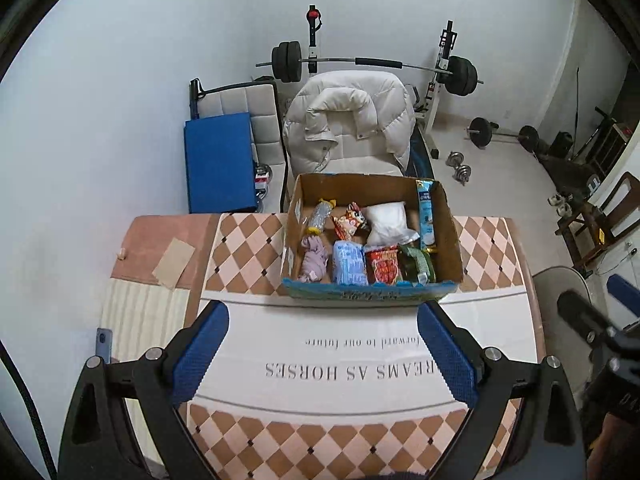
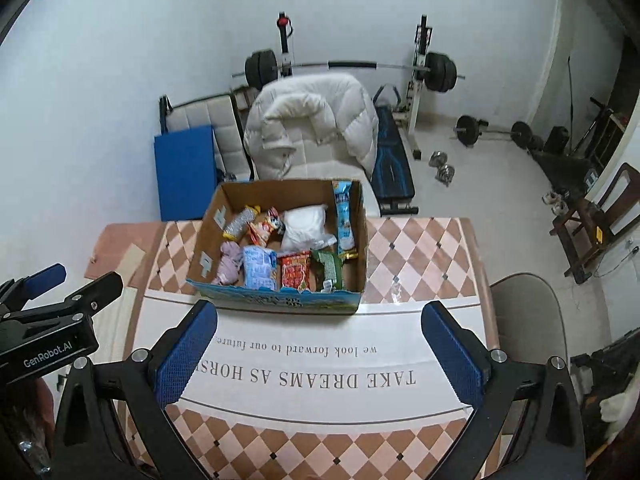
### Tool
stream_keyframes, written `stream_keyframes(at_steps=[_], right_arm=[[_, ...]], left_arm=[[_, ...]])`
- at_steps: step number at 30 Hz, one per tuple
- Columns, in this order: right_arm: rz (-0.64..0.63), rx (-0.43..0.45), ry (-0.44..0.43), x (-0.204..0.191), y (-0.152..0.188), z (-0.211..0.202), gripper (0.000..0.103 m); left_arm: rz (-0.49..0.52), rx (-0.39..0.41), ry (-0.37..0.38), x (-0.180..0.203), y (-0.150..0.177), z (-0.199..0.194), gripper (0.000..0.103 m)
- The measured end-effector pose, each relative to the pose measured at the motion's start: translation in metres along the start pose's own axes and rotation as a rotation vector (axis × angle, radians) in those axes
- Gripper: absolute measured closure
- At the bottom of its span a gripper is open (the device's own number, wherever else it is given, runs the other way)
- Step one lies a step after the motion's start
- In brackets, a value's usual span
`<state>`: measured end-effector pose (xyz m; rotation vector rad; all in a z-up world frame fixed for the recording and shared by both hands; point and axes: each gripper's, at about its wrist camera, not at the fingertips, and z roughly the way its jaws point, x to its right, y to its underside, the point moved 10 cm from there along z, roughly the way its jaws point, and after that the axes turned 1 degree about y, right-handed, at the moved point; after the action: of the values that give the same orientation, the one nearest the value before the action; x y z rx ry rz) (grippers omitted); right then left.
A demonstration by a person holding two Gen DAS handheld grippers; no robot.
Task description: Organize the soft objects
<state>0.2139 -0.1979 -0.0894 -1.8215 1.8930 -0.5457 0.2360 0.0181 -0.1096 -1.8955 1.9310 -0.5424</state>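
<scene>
Both tongs, left [image 1: 323,350] and right [image 2: 320,350], apart, empty above near counter edge; next: reach into brown cardboard box [image 1: 370,294], likely the purple plush toy [image 1: 314,260].

matt cardboard box [image 1: 450,236], glossy packets [image 1: 383,266]

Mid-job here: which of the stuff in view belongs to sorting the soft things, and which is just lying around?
Job:
cardboard box on the table
purple cloth
white pouch
snack packets
left claw and right claw, both open

Lying about:
puffy white coat
barbell
dumbbells
blue mat
</scene>
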Motion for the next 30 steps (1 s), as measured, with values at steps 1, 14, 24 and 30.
stream_keyframes(at_steps=[1, 14, 24, 30], right_arm=[[0.003, 0.009, 0.003, 0.0, 0.0, -0.006, 0.0], [-0.014, 0.081, 0.03, -0.004, 0.023, -0.084, 0.0], [-0.027, 0.087, 0.023, -0.013, 0.045, -0.12, 0.0], [-0.036, 0.111, 0.072, -0.01, 0.042, -0.123, 0.0]], left_arm=[[0.002, 0.004, 0.0, 0.0, 0.003, -0.005, 0.006], [-0.006, 0.055, -0.001, -0.003, 0.029, -0.058, 0.006], [-0.009, 0.066, 0.012, 0.001, 0.036, -0.072, 0.006], [-0.028, 0.059, 0.012, 0.001, 0.038, -0.066, 0.006]])
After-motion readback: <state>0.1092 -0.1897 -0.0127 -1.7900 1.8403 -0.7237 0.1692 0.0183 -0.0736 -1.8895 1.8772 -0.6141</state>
